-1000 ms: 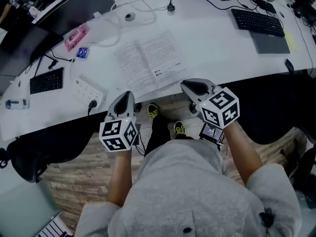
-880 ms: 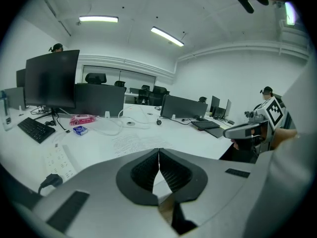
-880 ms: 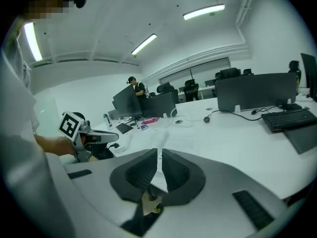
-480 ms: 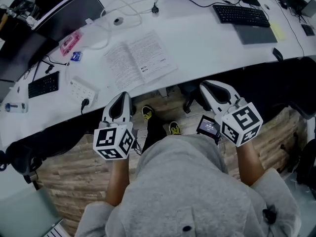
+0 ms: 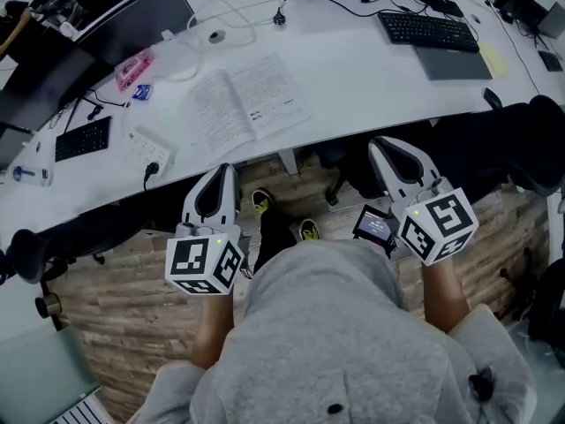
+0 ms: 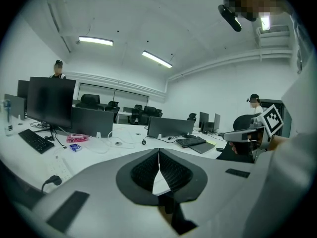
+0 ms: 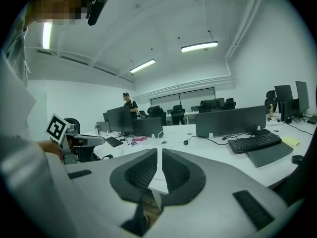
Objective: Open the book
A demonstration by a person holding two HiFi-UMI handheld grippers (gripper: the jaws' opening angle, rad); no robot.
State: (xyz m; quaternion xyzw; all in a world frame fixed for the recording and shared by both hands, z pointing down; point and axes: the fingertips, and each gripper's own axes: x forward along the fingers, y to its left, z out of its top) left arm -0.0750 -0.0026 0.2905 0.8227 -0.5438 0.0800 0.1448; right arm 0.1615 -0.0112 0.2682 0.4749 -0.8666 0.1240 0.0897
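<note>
Book point(image 5: 250, 104) lies open near desk point(image 5: 371, 69) front edge; task looks done. Left gripper point(image 5: 221, 170) and right gripper point(image 5: 388, 144) closed, empty, short of desk

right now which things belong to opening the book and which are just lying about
Job in hand: book, already lying open; left hand-held gripper; right hand-held gripper.

Lying about: pink item, power strip, large keyboard, small keyboard.

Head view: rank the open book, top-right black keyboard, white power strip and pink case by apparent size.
1. Open white-paged book
2. Black keyboard at top right
3. White power strip and pink plastic case: look alike, not ranked.
</note>
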